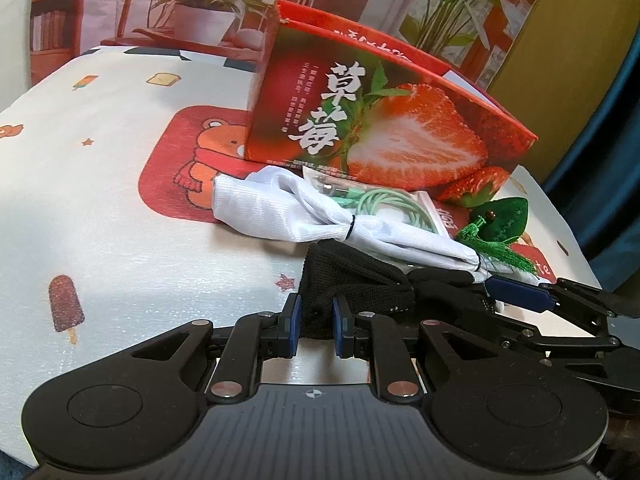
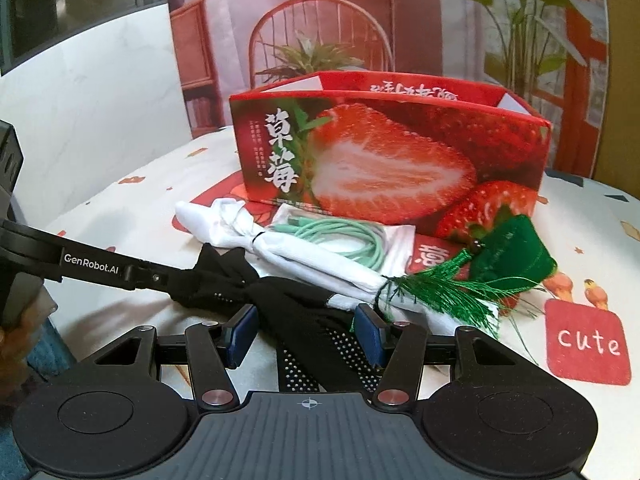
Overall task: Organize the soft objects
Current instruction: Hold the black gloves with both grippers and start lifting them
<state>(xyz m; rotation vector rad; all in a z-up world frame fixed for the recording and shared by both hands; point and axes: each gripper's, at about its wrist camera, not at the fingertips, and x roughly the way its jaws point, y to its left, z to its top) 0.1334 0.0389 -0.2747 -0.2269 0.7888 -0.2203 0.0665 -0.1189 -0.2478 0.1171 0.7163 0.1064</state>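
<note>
A black knit glove [image 1: 360,288] lies on the table in front of both grippers. My left gripper [image 1: 316,326] has its blue pads close on either side of the glove's cuff, gripping it. My right gripper [image 2: 308,334] is open, its pads straddling the glove's dotted fingers [image 2: 320,344]. It also shows from the side in the left wrist view [image 1: 524,296]. Behind the glove lies a white cloth bundle [image 1: 288,212] tied with black bands, also seen in the right wrist view [image 2: 304,260]. A green velvet pouch with a tassel [image 2: 508,260] lies to its right.
An open red strawberry box [image 2: 384,160] stands behind the objects. A packet with a mint-green cable [image 2: 344,236] lies against the box. The table has a cartoon-print cloth [image 1: 100,184]. Potted plants and a chair backdrop stand behind the table.
</note>
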